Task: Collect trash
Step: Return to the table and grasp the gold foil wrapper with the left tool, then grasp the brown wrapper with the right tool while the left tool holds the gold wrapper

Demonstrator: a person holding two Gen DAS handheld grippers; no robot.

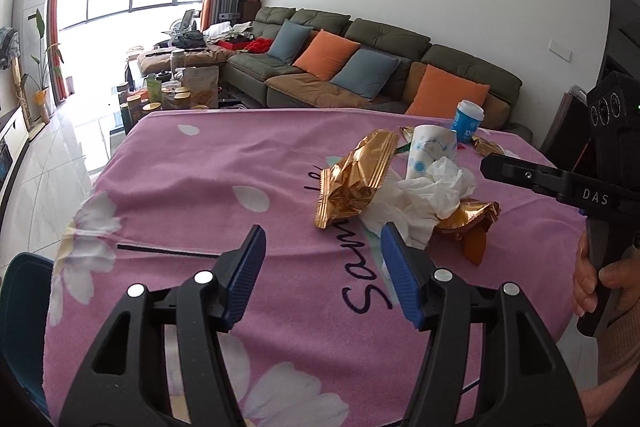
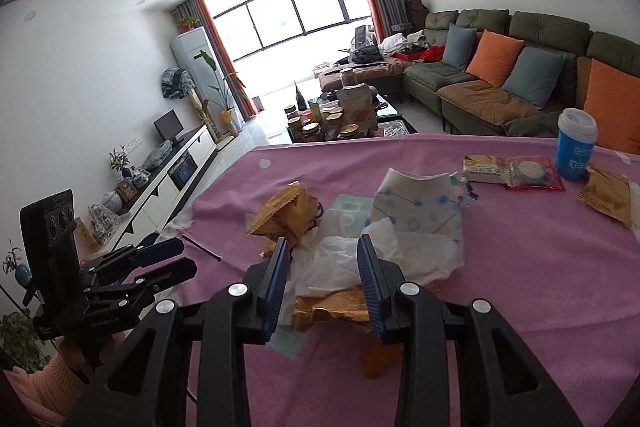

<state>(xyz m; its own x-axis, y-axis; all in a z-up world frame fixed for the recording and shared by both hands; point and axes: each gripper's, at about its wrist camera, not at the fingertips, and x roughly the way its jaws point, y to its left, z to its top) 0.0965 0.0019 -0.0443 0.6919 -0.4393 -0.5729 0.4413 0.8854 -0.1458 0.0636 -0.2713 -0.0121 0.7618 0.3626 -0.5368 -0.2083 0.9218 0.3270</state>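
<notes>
A trash pile lies on the pink flowered tablecloth [image 1: 192, 175]: a crumpled gold wrapper [image 1: 356, 179], white tissue [image 1: 432, 191], a second gold wrapper [image 1: 472, 217] and a crushed dotted paper cup [image 1: 428, 151]. My left gripper [image 1: 323, 231] is open over bare cloth, just left of the pile, with nothing between its fingers. My right gripper [image 2: 324, 243] hovers over the pile. The tissue [image 2: 332, 259] and a gold wrapper [image 2: 332, 311] show between its open blue pads, still lying on the cloth. From the left wrist view, the right gripper [image 1: 520, 177] comes in beside the tissue.
A blue cup with a white lid [image 2: 576, 147], flat snack packets [image 2: 516, 173] and another gold wrapper [image 2: 606, 199] lie farther back. A thin black stick [image 1: 168, 251] rests on the cloth. A blue chair [image 1: 24, 307] stands at the table's near left; a sofa [image 1: 360, 67] is behind.
</notes>
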